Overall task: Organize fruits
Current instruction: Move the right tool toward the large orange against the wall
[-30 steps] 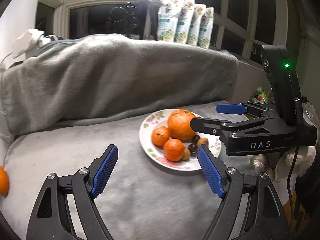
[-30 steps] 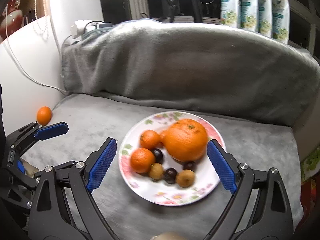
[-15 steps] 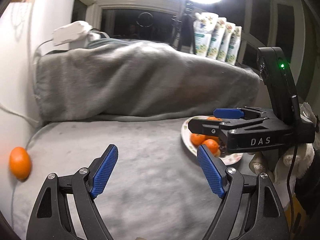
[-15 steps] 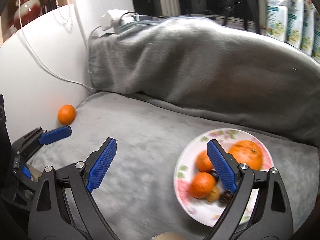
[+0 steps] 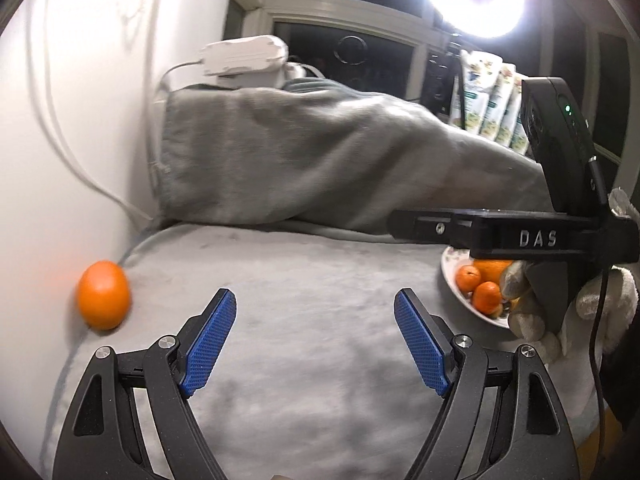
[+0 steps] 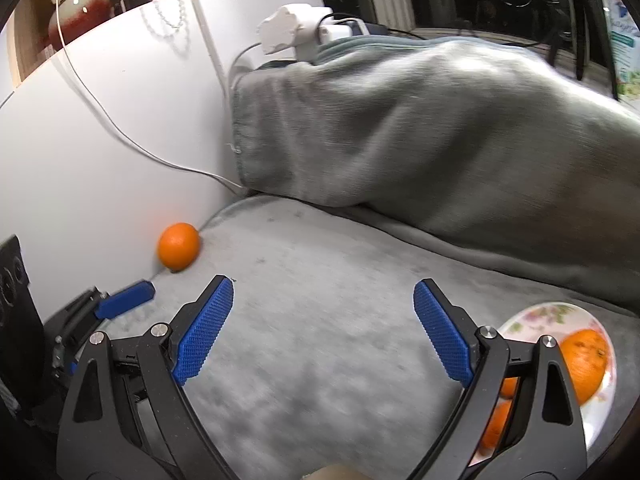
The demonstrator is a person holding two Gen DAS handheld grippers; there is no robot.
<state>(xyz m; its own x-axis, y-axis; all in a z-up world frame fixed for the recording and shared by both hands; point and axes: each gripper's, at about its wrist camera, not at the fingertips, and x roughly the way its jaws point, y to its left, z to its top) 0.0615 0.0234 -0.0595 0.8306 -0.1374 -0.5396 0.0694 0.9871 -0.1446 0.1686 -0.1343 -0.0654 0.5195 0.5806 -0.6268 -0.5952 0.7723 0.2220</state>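
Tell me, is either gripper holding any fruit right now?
No. The left gripper and right gripper are both open and empty; the stray orange lies untouched by the wall.

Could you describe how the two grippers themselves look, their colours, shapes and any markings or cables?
The left gripper and the right gripper look alike: black plastic linkage arms with silver screws, ending in flat blue fingers with a fine knobbed texture. Seen from the left wrist, the right one's black body carries white letters "DAS", a green light and a thin black cable.

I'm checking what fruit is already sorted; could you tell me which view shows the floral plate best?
The right wrist view: the floral plate shows its patterned rim, partly behind a finger. In the left wrist view the right gripper and gloved hand cover most of it.
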